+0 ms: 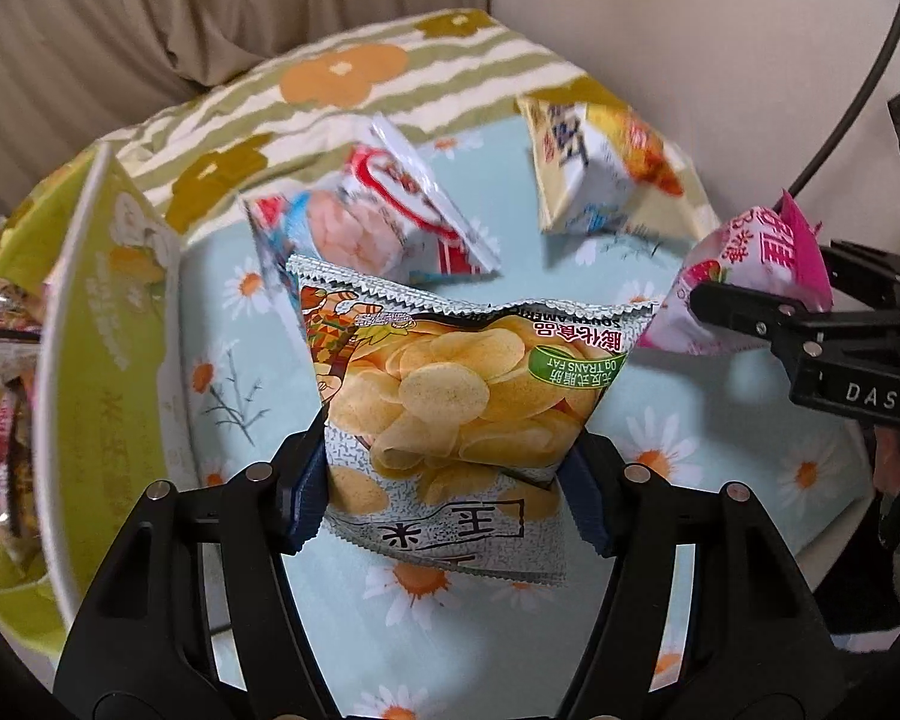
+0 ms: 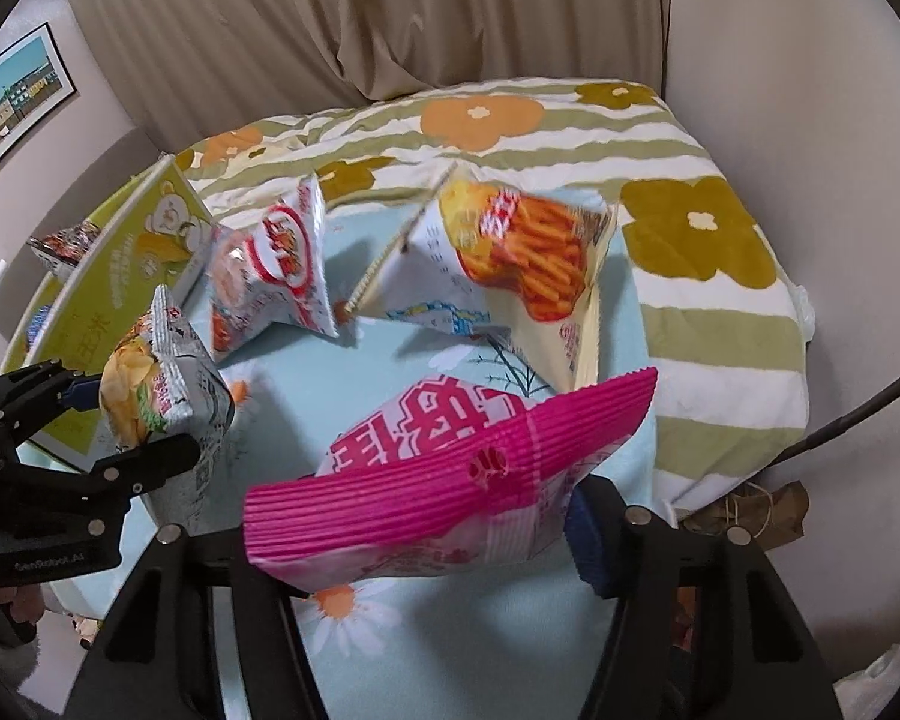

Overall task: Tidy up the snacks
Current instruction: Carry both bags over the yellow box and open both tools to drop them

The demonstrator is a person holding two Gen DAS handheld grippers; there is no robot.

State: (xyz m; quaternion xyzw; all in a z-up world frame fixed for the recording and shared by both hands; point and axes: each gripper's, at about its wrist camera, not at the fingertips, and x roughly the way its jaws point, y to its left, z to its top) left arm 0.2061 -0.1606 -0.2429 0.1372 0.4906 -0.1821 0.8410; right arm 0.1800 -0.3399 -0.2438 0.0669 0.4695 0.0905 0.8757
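The left gripper (image 1: pixel 444 474) pinches the chip bag (image 1: pixel 450 414) above the bed's (image 2: pixel 720 360) near edge; the right gripper (image 2: pixel 426 516) clamps the pink bag (image 2: pixel 450 474). Both puffy bags could slip, missing the box (image 1: pixel 108 360) at the left edge

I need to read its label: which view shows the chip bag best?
The left wrist view: the chip bag fills the middle, front facing. The right wrist view shows it small and side-on at the left.
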